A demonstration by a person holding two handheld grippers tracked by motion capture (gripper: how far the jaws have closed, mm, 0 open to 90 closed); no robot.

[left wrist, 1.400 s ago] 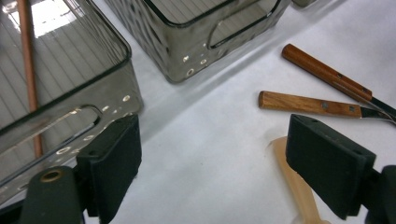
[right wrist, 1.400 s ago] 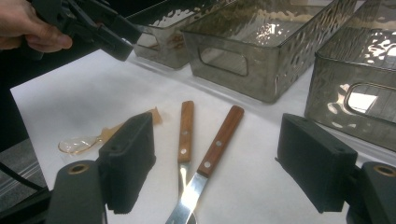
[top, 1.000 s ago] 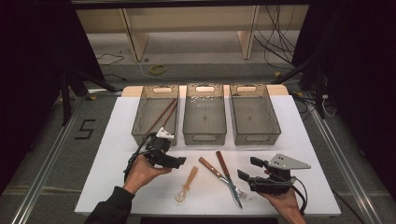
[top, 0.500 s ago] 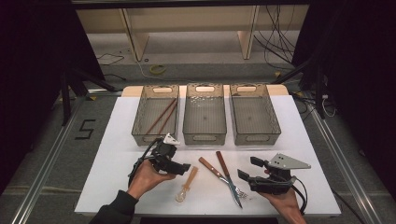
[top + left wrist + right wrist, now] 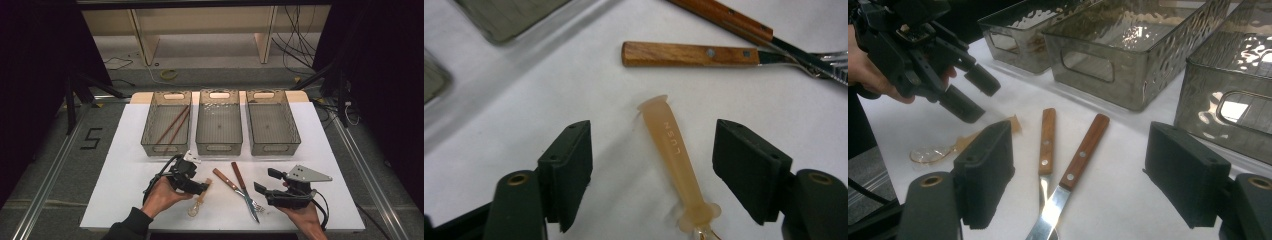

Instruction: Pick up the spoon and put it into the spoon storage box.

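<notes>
Between the left gripper's [image 5: 204, 187] jaws, the plastic spoon [image 5: 676, 167] is lying flat on the table [image 5: 125, 150], its tan handle centred but untouched. Those jaws are standing fairly wide and have just been closing on it w/o pressing yet (grasp step, I'd say). Next move prob. needs closing fully, then lifting toward a bin [image 5: 219, 121]. Right gripper [image 5: 261, 192] is resting near the fork [image 5: 245, 186] & knife [image 5: 235, 189], jaws wide, holding nothing.

Spoon [image 5: 676, 162] bowl beyond the left gripper view's bottom edge
</notes>
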